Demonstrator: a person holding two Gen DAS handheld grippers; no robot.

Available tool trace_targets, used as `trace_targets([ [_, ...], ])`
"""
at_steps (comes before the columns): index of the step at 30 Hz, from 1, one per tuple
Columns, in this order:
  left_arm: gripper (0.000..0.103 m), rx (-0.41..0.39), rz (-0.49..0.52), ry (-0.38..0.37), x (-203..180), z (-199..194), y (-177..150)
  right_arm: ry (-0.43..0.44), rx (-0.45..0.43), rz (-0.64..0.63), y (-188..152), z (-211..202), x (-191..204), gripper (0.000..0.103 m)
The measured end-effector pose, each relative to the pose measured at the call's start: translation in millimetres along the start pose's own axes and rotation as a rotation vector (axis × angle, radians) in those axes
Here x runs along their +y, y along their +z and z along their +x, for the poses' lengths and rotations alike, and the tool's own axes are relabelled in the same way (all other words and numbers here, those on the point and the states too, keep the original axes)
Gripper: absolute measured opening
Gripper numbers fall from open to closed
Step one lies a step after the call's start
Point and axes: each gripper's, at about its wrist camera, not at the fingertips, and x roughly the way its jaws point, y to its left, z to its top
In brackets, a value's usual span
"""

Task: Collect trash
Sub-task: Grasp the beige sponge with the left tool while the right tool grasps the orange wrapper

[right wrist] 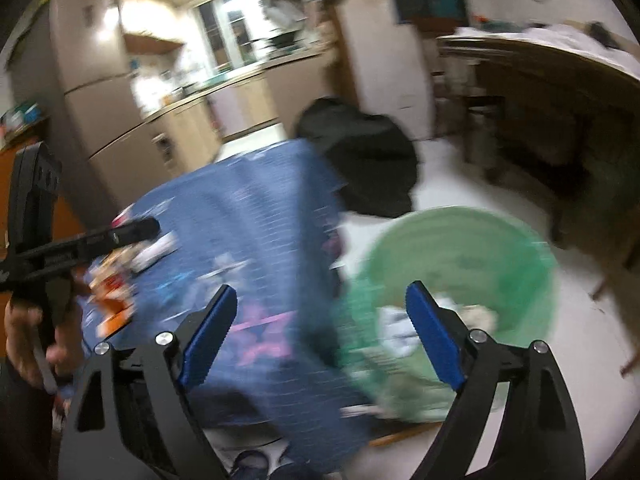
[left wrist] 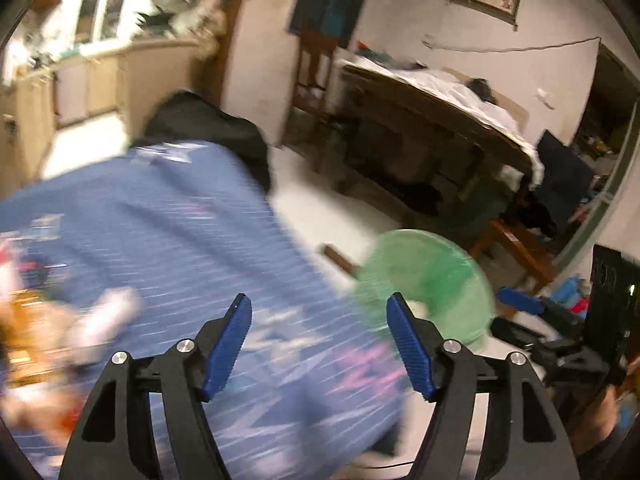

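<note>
Both views are motion-blurred, so details are rough. At far left on the table with the blue patterned cloth (right wrist: 256, 216) sits the trash pile (right wrist: 120, 280): orange, white and red scraps, probably wrappers and paper, near the table's left edge. The same pile shows in the left wrist view at the left border (left wrist: 28, 320). Judging by looks, the pieces are light, thin and crinkly, some perhaps slick plastic; they likely crush easily and slide on cloth. Best grip is likely a raised fold or crumpled edge, pinched from above, not a flat sheet.

The left gripper (left wrist: 318, 320) has its blue pads wide apart and nothing between them; it hovers over the cloth, right of the pile. In the right wrist view it shows side-on (right wrist: 132, 232), just above the scraps.

The right gripper (right wrist: 320, 308) also has its pads spread and empty, straddling the table edge and the bin.

Right of the table stands the green basket bin (right wrist: 516, 248) on the white floor, with pale crumpled paper already inside. A black bag (right wrist: 360, 152) lies behind the table.
</note>
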Motion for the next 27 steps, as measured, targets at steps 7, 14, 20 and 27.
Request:
trace_targets([
  [7,0.074,0.023,-0.104,0.243,163.1,-88.4,-61.3,0.142,0.089,-0.097,-14.8,44.8,80.4,0.084],
  [14,0.075,0.083,-0.157,0.226,242.0,-109.8,-109.6,0.266,0.147,-0.222,-24.4,75.0,158.6,0.084],
  [20,0.075,0.1,-0.124,0.178,243.2,-101.9,-112.8,0.361,0.224,-0.361,-35.2,100.5,217.8,0.086],
  [27,0.05,0.119,-0.13,0.149,245.0,-89.8,-108.7,0.39,0.234,-0.433,-35.6,131.8,254.9,0.088],
])
